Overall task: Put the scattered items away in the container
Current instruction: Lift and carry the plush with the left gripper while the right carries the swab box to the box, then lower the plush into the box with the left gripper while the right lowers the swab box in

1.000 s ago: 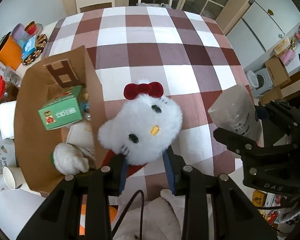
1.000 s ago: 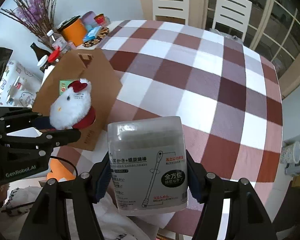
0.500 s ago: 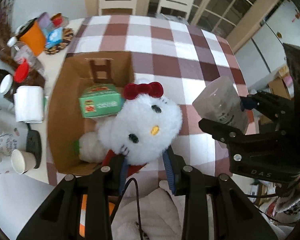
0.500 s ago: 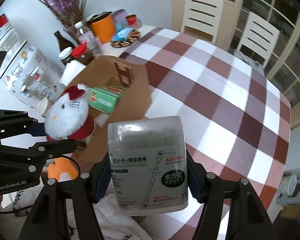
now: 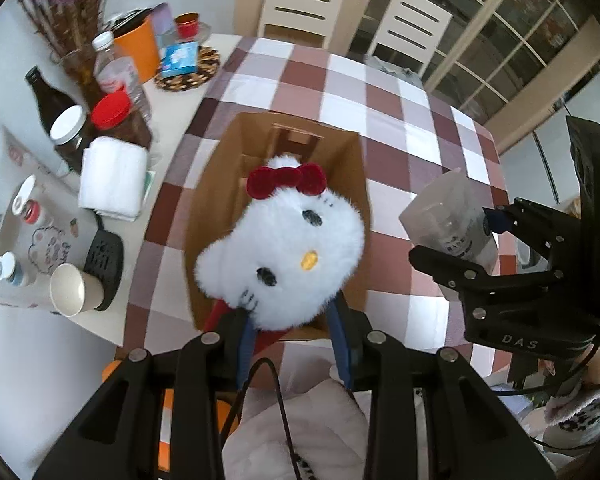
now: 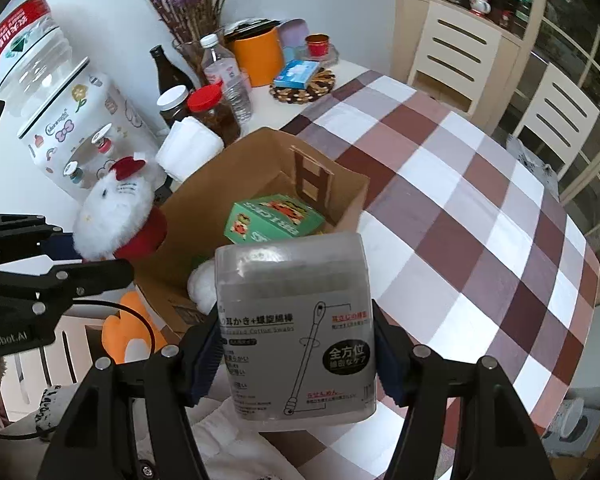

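Two grippers are now hanging over the brown box near the counter's left edge, closer than a moment ago. The left gripper fingers are squeezing the white cat toy. The right gripper fingers are holding the cotton swab tub. Both are ready to drop.

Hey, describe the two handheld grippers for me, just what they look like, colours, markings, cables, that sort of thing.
Both are matte black, angular frames with silver screws and blue pads on the fingers. The left gripper has a thin black cable looping under it, and its body reads "GenRobot.AI" in white in the right wrist view. The right gripper shows "DAS" lettering on its side in the left wrist view.
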`<state>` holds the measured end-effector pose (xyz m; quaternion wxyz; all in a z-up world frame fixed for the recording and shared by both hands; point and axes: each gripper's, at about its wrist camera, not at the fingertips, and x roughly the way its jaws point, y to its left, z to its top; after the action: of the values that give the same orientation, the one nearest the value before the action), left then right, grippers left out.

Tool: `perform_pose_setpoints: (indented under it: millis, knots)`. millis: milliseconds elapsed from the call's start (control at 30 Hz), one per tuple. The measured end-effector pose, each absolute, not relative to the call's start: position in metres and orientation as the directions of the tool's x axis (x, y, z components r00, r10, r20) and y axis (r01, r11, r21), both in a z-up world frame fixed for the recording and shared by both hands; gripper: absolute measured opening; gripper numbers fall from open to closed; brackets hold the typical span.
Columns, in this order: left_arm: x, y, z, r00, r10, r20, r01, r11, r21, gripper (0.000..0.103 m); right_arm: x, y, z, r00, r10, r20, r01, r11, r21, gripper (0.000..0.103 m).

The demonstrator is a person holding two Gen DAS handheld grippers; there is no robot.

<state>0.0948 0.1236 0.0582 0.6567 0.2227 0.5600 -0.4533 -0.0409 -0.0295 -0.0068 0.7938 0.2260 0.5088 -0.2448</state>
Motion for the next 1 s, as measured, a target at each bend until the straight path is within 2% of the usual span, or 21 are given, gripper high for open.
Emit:
perform_pose_setpoints:
  millis: [1000]
  knots:
    - [0.136,0.109,0.031,-0.079,-0.283,-0.956,0.851,0.479,-0.212,0.034,0.027,-0.041,-0.023,0.36,-0.063,-0.931,0.565,0.809,0.164,0.066]
